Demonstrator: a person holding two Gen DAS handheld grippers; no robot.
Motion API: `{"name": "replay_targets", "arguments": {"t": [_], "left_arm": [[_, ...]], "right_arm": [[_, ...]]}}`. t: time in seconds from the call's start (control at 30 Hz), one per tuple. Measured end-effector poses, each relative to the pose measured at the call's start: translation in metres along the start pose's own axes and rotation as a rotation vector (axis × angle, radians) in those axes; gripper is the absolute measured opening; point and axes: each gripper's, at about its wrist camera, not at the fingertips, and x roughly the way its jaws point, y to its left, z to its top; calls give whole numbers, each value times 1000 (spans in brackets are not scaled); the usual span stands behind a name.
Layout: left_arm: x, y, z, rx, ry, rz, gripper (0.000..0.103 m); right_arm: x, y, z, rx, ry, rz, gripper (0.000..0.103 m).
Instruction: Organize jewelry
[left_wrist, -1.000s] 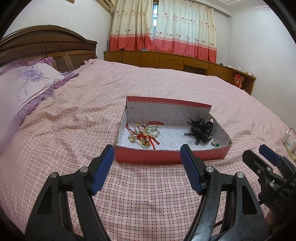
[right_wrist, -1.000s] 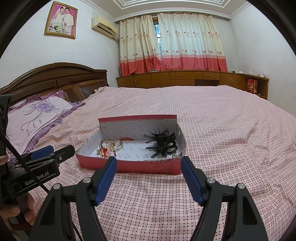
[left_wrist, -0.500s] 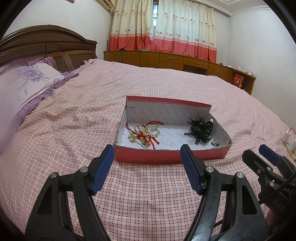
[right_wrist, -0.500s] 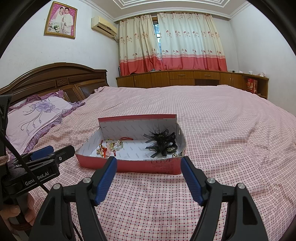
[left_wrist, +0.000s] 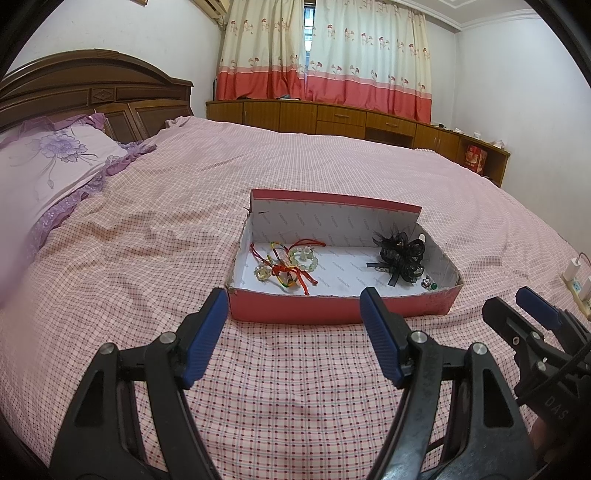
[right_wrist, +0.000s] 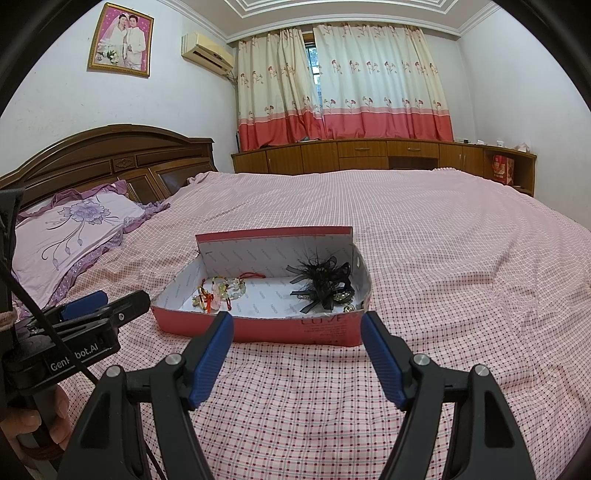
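A shallow red cardboard box (left_wrist: 332, 308) (right_wrist: 280, 330) lies on the checked bedspread. Its white floor holds a tangle of red and coloured cord bracelets (left_wrist: 286, 271) (right_wrist: 208, 299) with a pale green bead bracelet (left_wrist: 303, 258) (right_wrist: 234, 287) on the left. A black feathery lace hair ornament (left_wrist: 400, 254) (right_wrist: 325, 282) and small trinkets (left_wrist: 428, 284) lie on the right. My left gripper (left_wrist: 293, 317) hovers open just short of the box's near wall, nothing between its blue pads. My right gripper (right_wrist: 297, 341) is open too, in front of the box's near right wall.
The pink checked bedspread (left_wrist: 147, 236) spreads wide on all sides of the box. A lilac floral pillow (left_wrist: 48, 162) and dark wooden headboard (right_wrist: 110, 158) are at the left. Low wooden cabinets (right_wrist: 369, 155) under curtains line the far wall. A power strip (left_wrist: 580, 284) lies at the right edge.
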Motion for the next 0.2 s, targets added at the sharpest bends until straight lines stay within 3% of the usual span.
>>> {"name": "replay_targets", "arguments": {"t": [0.2], "left_arm": [[3, -1, -5, 6, 9, 2, 66]], "right_arm": [[0, 0, 0, 1, 1, 0, 73]]}}
